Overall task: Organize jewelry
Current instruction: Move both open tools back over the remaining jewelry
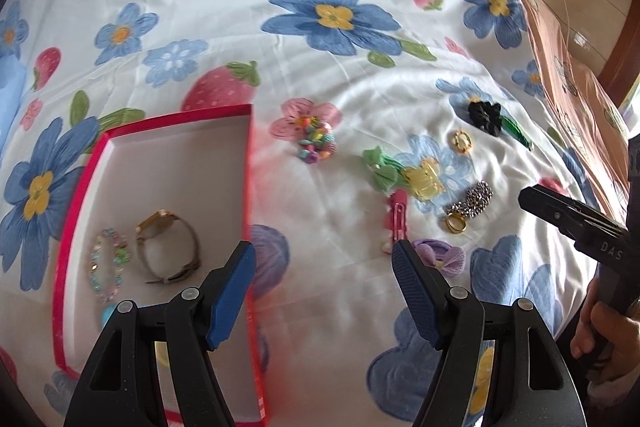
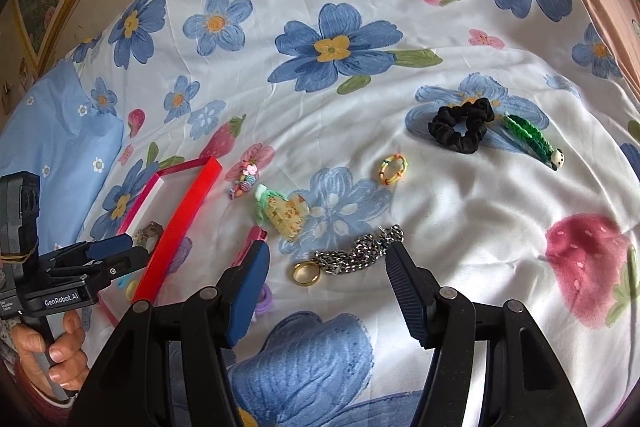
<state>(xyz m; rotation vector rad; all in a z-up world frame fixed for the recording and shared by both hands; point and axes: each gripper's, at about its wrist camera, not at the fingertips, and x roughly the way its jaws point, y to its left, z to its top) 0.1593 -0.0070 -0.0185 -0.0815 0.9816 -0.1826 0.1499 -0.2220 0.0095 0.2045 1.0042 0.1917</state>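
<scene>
Both grippers empty, jaws standing apart with nothing between the pads. Right gripper (image 2: 326, 283) hangs tilted down over the floral bedsheet (image 2: 460, 227), its fingertips bracketing the silver chain (image 2: 358, 253) from the near side; the gold ring (image 2: 306, 273) lies touching the chain's left end. Left gripper (image 1: 324, 281) hovers at the right wall of the red box (image 1: 250, 163), left pad over the box floor, right pad over bare sheet.

Box already holds a watch (image 1: 168, 247) and a beaded bracelet (image 1: 108, 263). Loose on the sheet: bead cluster (image 1: 314, 141), green bow (image 1: 380, 167), yellow claw clip (image 1: 424, 181), pink hair clip (image 1: 398, 217), black scrunchie (image 2: 460, 125), green braided clip (image 2: 530, 137), small colourful ring (image 2: 392, 169).

Judgement: next pick is the chain or the ring, by my right side. For the chain, I'd come straight down, pads astride the bunched middle, and close low against the cloth so the links gather rather than slide. Soft sheet may pinch up with it. Ring could drag along.
</scene>
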